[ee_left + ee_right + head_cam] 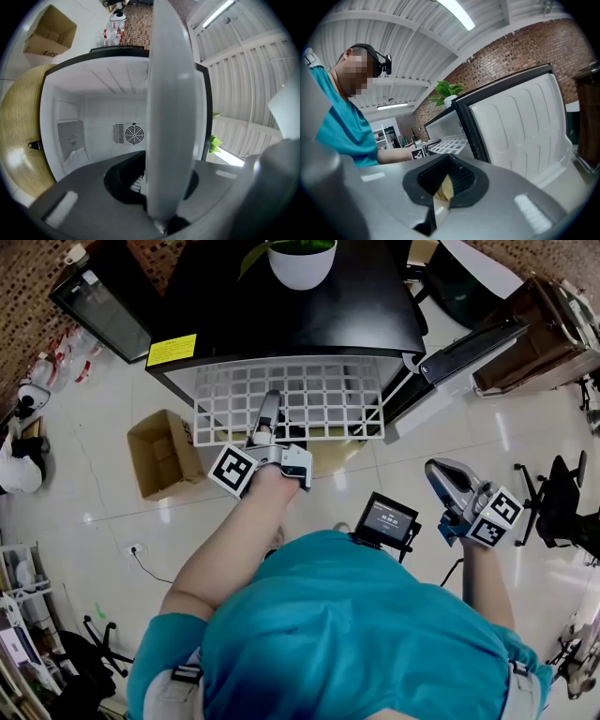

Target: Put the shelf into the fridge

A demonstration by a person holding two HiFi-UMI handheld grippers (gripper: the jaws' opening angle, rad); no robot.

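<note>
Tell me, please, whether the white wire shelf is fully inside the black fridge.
Partly out: the white wire shelf projects from the black fridge at its open front, its front edge held by the left tool.

Shelf [291,399] looks like smooth white coated wire; fridge [309,320] has a gloss black top and a smooth white plastic liner, door liner [520,131] the same moulded white plastic; floor [103,521] glossy pale tile, box [164,454] matt brown cardboard, wall [520,47] rough red brick, pot [302,266] smooth white.
</note>
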